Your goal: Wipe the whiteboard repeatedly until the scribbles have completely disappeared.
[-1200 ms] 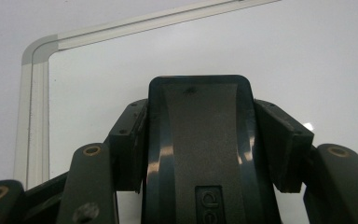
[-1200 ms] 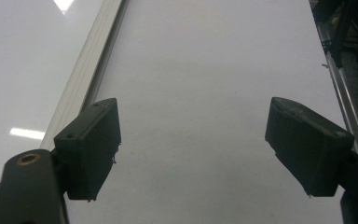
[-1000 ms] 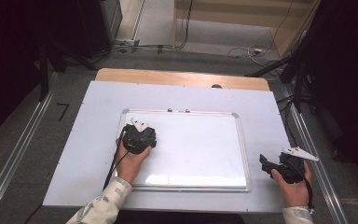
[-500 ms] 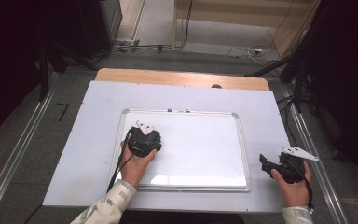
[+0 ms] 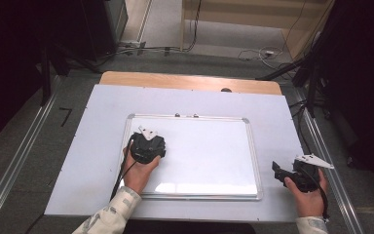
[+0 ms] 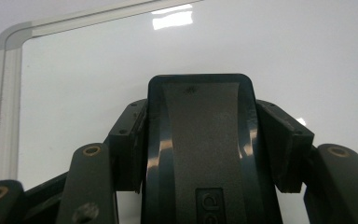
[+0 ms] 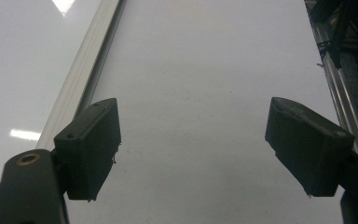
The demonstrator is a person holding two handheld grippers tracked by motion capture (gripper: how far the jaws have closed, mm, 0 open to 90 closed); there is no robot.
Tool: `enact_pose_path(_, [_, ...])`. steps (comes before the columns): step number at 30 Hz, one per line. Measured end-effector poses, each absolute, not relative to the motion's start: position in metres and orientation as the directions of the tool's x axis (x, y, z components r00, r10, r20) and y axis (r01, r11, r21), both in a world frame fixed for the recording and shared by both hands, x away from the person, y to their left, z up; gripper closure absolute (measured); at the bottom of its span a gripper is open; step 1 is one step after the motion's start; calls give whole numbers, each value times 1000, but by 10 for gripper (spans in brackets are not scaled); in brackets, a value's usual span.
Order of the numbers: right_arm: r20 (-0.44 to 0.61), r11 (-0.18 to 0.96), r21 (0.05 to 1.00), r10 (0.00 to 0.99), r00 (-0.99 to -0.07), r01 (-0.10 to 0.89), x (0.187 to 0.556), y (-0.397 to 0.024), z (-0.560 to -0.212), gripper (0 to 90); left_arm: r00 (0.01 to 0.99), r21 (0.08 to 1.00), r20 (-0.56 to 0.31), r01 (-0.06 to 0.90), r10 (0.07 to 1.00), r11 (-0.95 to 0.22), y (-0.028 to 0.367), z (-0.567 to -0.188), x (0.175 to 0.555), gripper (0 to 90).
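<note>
Eraser held flat on whiteboard.
My left gripper (image 6: 200, 154) clamps the black eraser (image 6: 200, 140) on the whiteboard's (image 5: 214, 146) left half; right gripper (image 7: 193, 154) gapes, empty.

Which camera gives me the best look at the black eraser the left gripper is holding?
The left gripper view: the black eraser sits large and central, clamped between the left gripper jaws over the whiteboard. In the high view the hand and gripper body cover it. The right gripper view looks at bare board and table beside its own open jaws.
</note>
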State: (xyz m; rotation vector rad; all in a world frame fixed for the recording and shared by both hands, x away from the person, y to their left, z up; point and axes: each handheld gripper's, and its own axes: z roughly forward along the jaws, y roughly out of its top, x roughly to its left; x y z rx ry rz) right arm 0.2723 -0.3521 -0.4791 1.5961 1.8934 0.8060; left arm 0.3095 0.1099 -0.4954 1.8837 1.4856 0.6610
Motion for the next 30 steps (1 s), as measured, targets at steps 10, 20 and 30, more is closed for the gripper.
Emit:
enact_pose_path(10, [-21, 125, 732, 987, -162, 670, 272, -352, -479, 168, 174, 744, -3, 659, 985, -114, 138, -496, 314, 411])
enact_pose_path(20, [-25, 127, 734, 987, -160, 668, 273, -352, -479, 168, 118, 742, 1, 666, 993, -80, 156, -495, 317, 411])
enact_pose_path(30, [-31, 134, 733, 986, -164, 667, 273, -349, -478, 168, 159, 745, 22, 656, 987, -123, 126, -496, 316, 411])
